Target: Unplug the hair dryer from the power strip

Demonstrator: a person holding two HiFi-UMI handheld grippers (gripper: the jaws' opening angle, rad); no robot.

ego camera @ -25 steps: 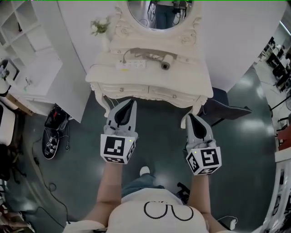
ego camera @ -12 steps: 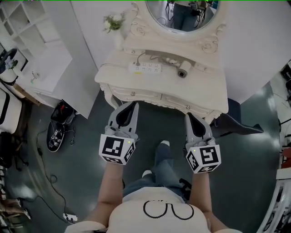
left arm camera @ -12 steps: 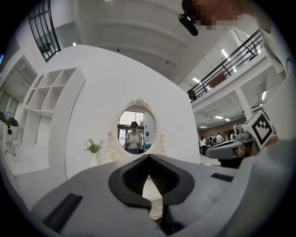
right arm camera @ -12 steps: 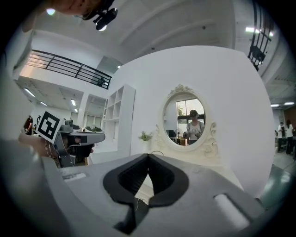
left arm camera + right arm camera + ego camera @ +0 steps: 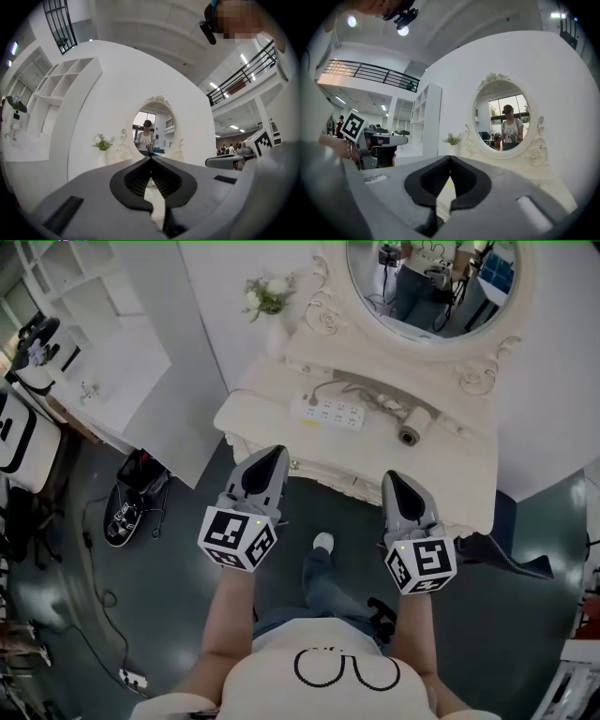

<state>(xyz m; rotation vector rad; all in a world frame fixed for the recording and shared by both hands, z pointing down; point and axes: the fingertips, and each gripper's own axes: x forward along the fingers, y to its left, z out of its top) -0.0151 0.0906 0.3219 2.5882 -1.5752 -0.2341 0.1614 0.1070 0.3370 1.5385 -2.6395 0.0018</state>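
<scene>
A white power strip (image 5: 328,412) lies on the cream dressing table (image 5: 253,413), with a cable running right from it. To its right lies the pale hair dryer (image 5: 412,425), its dark nozzle facing me. My left gripper (image 5: 278,453) is shut and empty, its tip at the table's front edge, short of the strip. My right gripper (image 5: 388,476), also shut and empty, is level with the front edge below the dryer. In the left gripper view the left gripper (image 5: 151,158) points at the mirror (image 5: 152,126). The right gripper (image 5: 450,157) shows its jaws closed.
An oval mirror (image 5: 431,287) rises behind the table, and a vase of flowers (image 5: 267,296) stands at its back left corner. White shelving (image 5: 84,343) stands to the left, with a dark bag (image 5: 127,512) on the floor. A dark chair leg (image 5: 511,554) lies at the right.
Both grippers have moved forward to the dressing table, whose front edge now meets their tips. The person's foot has stepped ahead. Both stay shut.
</scene>
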